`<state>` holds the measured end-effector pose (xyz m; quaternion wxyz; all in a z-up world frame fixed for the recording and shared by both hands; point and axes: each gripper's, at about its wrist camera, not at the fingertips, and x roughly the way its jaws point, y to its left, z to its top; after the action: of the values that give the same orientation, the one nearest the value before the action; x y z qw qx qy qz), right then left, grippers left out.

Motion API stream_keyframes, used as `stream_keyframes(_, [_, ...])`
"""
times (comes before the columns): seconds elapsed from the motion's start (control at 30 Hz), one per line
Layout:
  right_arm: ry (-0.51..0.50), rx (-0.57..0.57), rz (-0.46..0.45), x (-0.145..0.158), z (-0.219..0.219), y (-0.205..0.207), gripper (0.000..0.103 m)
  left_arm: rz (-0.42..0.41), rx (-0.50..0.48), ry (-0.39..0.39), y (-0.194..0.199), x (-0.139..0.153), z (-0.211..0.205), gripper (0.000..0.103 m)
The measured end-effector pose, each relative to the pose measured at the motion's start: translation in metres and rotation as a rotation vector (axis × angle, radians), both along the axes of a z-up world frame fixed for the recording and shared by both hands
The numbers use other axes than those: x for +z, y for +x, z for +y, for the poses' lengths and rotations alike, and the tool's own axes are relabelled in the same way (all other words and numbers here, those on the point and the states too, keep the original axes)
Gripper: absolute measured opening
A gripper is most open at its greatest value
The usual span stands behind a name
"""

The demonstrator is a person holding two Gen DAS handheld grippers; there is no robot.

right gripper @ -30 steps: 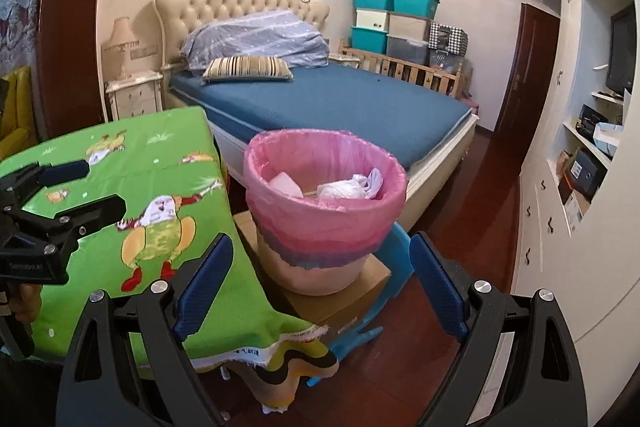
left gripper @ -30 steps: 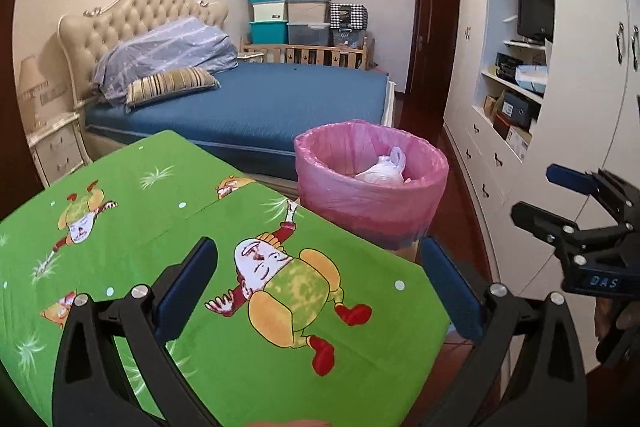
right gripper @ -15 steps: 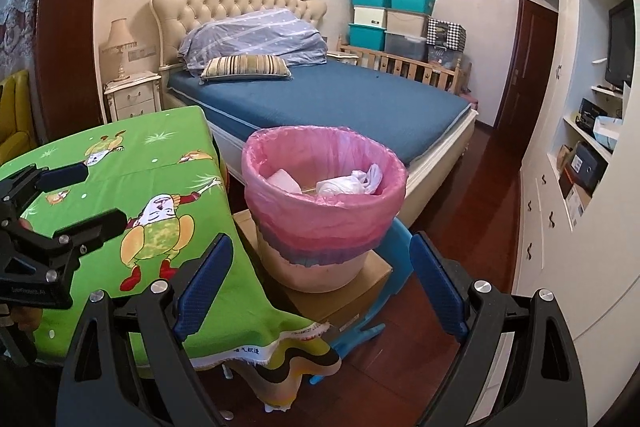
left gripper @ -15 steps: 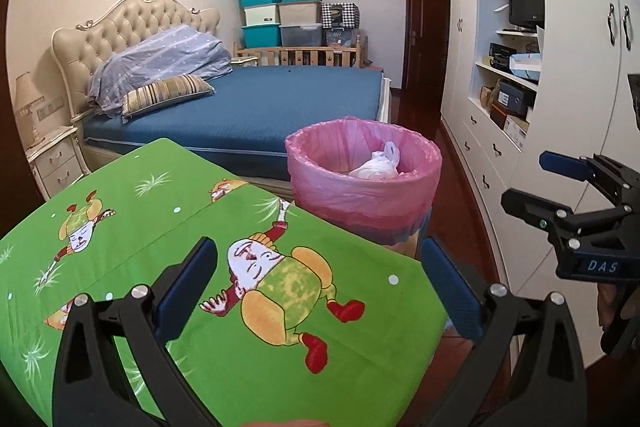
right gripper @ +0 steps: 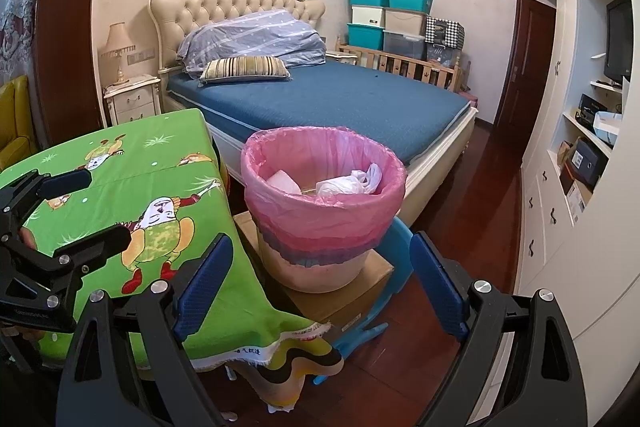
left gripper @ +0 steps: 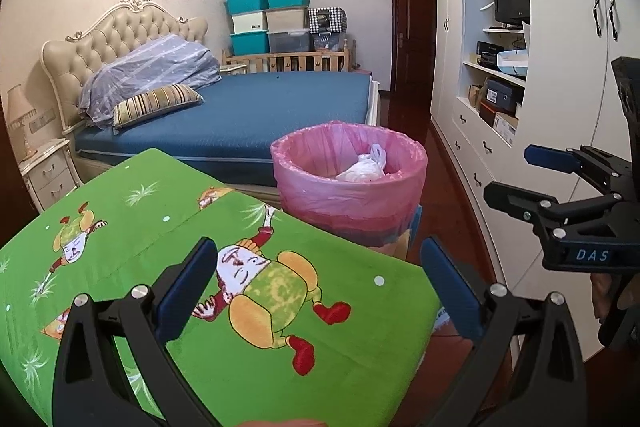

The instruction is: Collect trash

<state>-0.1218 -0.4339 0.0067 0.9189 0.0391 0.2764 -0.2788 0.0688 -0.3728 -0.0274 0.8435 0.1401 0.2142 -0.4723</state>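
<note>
A bin lined with a pink bag [left gripper: 352,183] [right gripper: 320,211] stands on a cardboard box [right gripper: 344,303] beside the table. Inside lie a knotted white plastic bag [left gripper: 362,167] [right gripper: 348,183] and a white wad [right gripper: 282,183]. My left gripper [left gripper: 320,291] is open and empty above the green cartoon tablecloth [left gripper: 160,227]; it also shows at the left of the right wrist view [right gripper: 76,207]. My right gripper [right gripper: 320,287] is open and empty, just short of the bin; it also shows at the right of the left wrist view [left gripper: 520,175].
A bed with a blue cover [right gripper: 340,99] lies behind the bin. White built-in cupboards [left gripper: 560,67] line the right wall. A nightstand [right gripper: 132,103] with a lamp stands left of the bed. Storage boxes [left gripper: 272,19] are stacked at the back. A blue plastic item [right gripper: 384,275] lies under the cardboard box.
Both grippers have pulled back and risen slightly; the bin sits a little lower and farther in both views. Both stay open and empty.
</note>
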Motion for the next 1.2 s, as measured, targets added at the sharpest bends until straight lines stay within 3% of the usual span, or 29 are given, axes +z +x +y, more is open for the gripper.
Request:
stream_keyframes(0.67, [0.008,0.031,0.004,-0.002,0.004,0.007,0.084,0.029,0.029,-0.081,0.009,0.005,0.018,0.098])
stream_keyframes(1.0, [0.026,0.026,0.012,-0.004,0.003,0.011,0.084,0.025,0.034,-0.017,0.011,-0.009,0.012,0.098])
stream_keyframes(1.2, [0.036,0.031,0.009,-0.006,0.0,0.011,0.085,0.024,0.042,-0.04,0.014,-0.013,0.016,0.098])
